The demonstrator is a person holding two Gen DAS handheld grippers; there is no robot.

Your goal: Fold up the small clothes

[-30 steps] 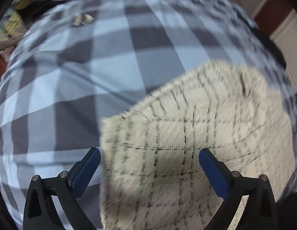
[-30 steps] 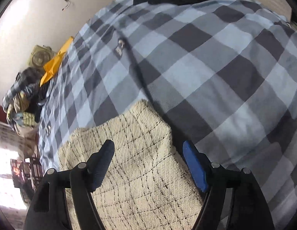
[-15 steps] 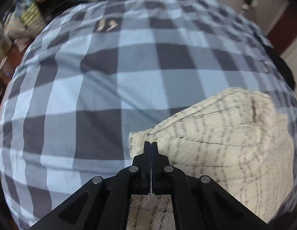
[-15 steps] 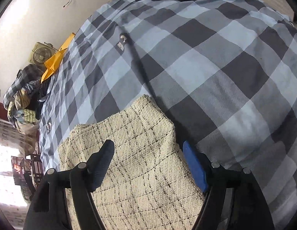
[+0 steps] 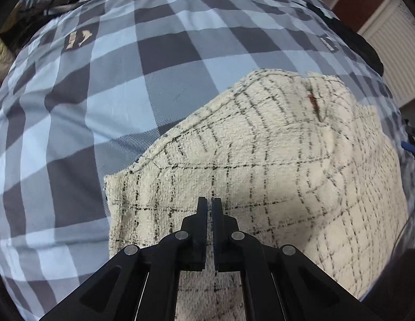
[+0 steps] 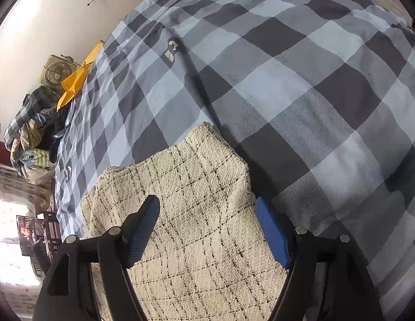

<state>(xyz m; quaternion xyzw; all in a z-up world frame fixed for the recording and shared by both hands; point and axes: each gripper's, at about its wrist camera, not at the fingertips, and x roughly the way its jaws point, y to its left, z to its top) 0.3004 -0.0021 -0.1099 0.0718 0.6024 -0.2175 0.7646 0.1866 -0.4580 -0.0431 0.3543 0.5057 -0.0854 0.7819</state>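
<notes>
I count one garment (image 5: 261, 165), cream with thin black checks, lying on the checked bedcover (image 5: 100, 107) under both tools. I cannot tell its long axis. My left gripper (image 5: 210, 208) is pinched together over the cloth; whether it holds any I cannot tell. My right gripper (image 6: 207, 227) stands wide, nothing held.

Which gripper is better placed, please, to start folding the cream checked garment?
Probably the left gripper: its jaws look shut on the cream checked woolly garment. The right gripper hangs open above it.
</notes>
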